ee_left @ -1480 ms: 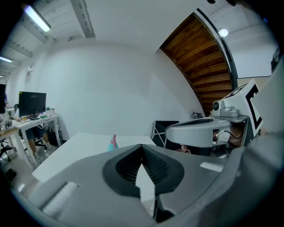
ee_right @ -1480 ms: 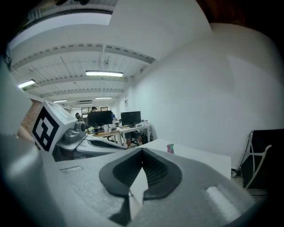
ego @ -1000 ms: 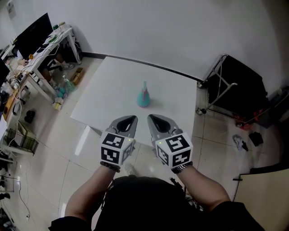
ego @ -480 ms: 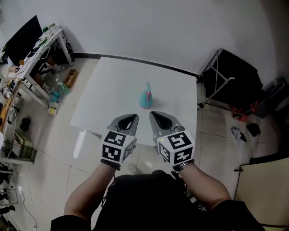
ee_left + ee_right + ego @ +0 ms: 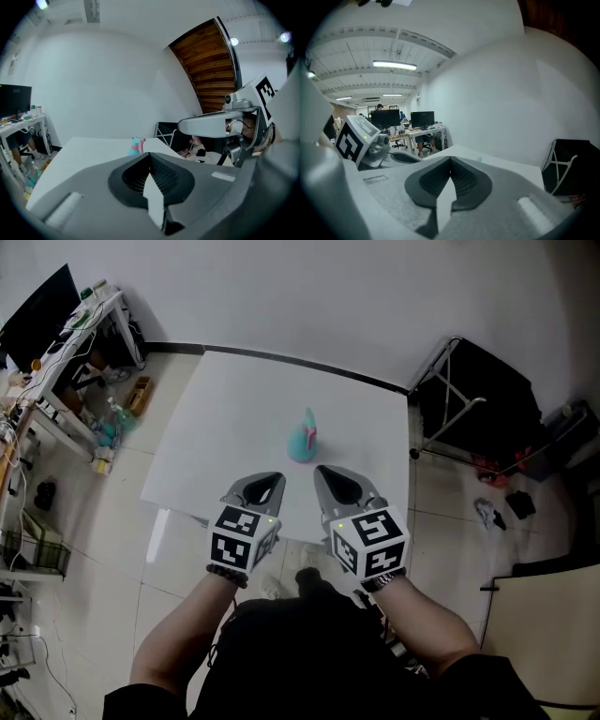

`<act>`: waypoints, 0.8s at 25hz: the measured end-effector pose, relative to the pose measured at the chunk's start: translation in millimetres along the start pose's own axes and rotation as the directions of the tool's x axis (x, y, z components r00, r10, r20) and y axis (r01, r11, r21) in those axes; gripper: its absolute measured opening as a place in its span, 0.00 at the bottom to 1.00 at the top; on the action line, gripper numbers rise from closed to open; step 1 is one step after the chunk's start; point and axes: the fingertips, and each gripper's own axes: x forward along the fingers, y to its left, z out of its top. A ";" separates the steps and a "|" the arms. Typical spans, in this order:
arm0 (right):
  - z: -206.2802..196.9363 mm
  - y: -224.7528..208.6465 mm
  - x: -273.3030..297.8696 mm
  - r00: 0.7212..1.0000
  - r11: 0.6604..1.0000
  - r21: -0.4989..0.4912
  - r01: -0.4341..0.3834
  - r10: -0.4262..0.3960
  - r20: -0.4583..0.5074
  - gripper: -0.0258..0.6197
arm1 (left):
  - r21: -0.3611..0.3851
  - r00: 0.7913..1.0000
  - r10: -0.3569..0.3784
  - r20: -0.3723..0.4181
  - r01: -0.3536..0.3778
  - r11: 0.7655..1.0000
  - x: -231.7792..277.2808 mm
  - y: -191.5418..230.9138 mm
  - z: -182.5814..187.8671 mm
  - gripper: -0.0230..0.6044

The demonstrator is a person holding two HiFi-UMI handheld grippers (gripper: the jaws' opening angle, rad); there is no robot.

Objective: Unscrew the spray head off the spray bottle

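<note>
1. The spray bottle [image 5: 301, 442] stands upright near the middle of the white worktop [image 5: 225, 418]. Its body is teal, and the spray head [image 5: 308, 420] is on top of it.
2. Nothing touches the bottle. Both grippers are held over the worktop's near edge, well short of it, with bare worktop between.
3. The left gripper [image 5: 265, 482] points toward the bottle from the near left. In the left gripper view its jaws [image 5: 150, 155] are fully together with nothing between them. The bottle [image 5: 135, 146] shows beyond them, slightly left of the line along which they point, with a pink part at its top.
4. The right gripper [image 5: 334, 478] sits just beside the left one, close to parallel with it. In the right gripper view its jaws [image 5: 450, 160] are also pressed together and empty. A small teal tip shows just above them on the worktop [image 5: 501, 161]; it is too small to make out more.
5. Each gripper carries its marker cube at the back, the left cube [image 5: 240, 538] and the right cube [image 5: 372, 542], just ahead of the person's bare forearms.
6. A black folding stand [image 5: 483, 395] is on the tiled floor [image 5: 103, 549] to the right of the worktop.
7. A cluttered desk [image 5: 89, 329] with a dark monitor [image 5: 39, 317] stands at the far left.
</note>
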 end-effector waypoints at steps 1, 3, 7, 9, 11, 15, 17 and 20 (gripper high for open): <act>-0.4 -1.9 1.7 1.000 1.000 0.000 0.000 0.000 -0.003 0.03 | -0.004 1.000 -0.001 -0.004 0.001 1.000 2.4 1.2 -0.9 0.05; -0.2 -6.8 5.1 1.000 1.000 0.000 -0.002 0.002 -0.006 0.03 | -0.009 1.000 0.001 -0.011 -0.001 1.000 8.4 3.9 -1.9 0.05; 0.4 -18.3 11.2 1.000 1.000 0.001 -0.005 0.005 -0.009 0.03 | 0.005 1.000 0.013 -0.027 -0.013 1.000 22.5 9.7 -7.2 0.07; 0.9 -24.0 16.3 1.000 1.000 0.001 -0.010 0.010 -0.012 0.03 | 0.009 0.999 0.016 -0.038 -0.015 1.000 29.9 13.1 -9.2 0.08; 0.4 -30.1 21.0 1.000 1.000 0.002 -0.015 0.015 -0.017 0.03 | 0.009 0.998 0.019 -0.052 -0.019 1.000 38.2 16.8 -12.2 0.09; -0.8 -43.5 27.1 0.999 1.000 0.005 -0.023 0.023 -0.029 0.03 | 0.009 0.996 0.016 -0.083 -0.016 1.000 55.0 18.7 -21.1 0.14; -0.3 -49.4 31.4 0.999 1.000 0.006 -0.030 0.030 -0.034 0.03 | 0.009 0.995 0.017 -0.100 -0.016 1.000 63.6 20.8 -25.4 0.16; 0.1 -58.1 38.4 0.998 0.999 0.008 -0.039 0.040 -0.043 0.03 | 0.008 0.992 0.020 -0.128 -0.019 1.000 76.6 25.8 -32.6 0.19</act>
